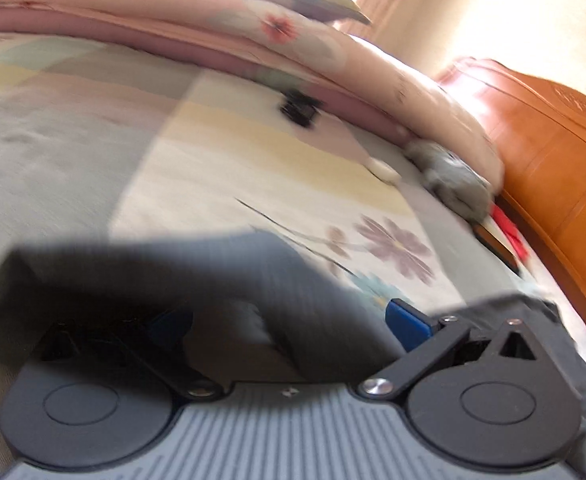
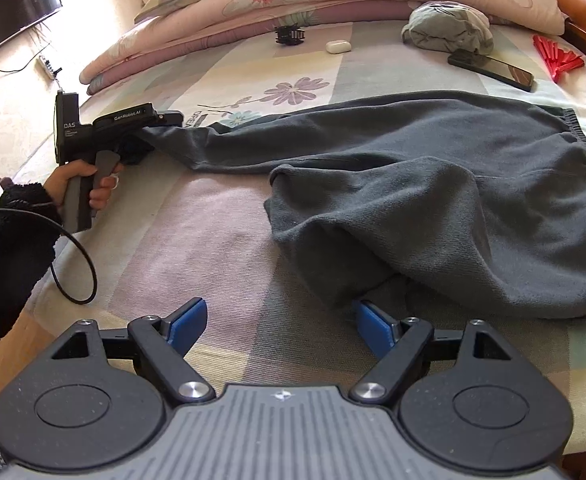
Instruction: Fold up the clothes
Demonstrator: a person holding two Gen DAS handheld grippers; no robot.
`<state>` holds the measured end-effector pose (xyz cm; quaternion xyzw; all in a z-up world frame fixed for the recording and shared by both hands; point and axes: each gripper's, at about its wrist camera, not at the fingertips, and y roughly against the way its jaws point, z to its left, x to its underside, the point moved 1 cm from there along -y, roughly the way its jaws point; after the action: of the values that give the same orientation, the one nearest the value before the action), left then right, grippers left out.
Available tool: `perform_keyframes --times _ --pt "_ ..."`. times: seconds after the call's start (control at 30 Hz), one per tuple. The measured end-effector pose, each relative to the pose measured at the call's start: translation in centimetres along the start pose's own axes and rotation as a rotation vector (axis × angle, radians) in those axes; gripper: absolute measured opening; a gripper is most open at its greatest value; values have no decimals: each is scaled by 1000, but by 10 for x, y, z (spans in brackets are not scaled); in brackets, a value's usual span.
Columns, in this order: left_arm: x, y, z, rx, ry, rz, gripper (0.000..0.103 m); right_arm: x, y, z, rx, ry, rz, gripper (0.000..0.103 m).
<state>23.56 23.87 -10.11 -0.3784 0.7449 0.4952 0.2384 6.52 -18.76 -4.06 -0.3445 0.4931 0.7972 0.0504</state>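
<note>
While my left gripper (image 2: 149, 136) is clamping the trousers (image 2: 433, 184) leg end, my right gripper (image 2: 279, 326) is hanging open; I am keeping the leg taut.

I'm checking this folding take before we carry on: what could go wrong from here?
1. The left gripper holds only the leg end of the dark grey trousers; a pull might slip it free.
2. The phone and red fan lie near the waistband and could get dragged.
3. The right gripper is open and empty, so the bunched leg stays unflattened.
</note>
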Motion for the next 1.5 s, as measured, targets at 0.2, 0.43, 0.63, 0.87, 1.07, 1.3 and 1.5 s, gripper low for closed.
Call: perform_keyframes --times 0.2,0.43,0.63,0.87,1.07,1.3,1.5 --pt "-20 20 25 -245 7 -171 102 0 1 -5 10 -11 -1 85" --pt "-38 75 57 -353 34 -292 102 0 -4 -5 2 -10 9 85" --pt "-37 91 72 -438 7 -212 102 -1 -5 1 -2 4 8 85" --pt "-26 87 46 -315 -46 -137 102 -3 -5 10 -5 23 5 85" --pt "-1 49 3 -231 -219 -6 102 -4 -4 18 -2 46 4 85" --pt "18 50 25 -256 -137 72 102 -4 0 15 10 34 -5 85" --pt "11 85 38 -243 -58 51 102 -5 -3 18 -9 38 -6 85"
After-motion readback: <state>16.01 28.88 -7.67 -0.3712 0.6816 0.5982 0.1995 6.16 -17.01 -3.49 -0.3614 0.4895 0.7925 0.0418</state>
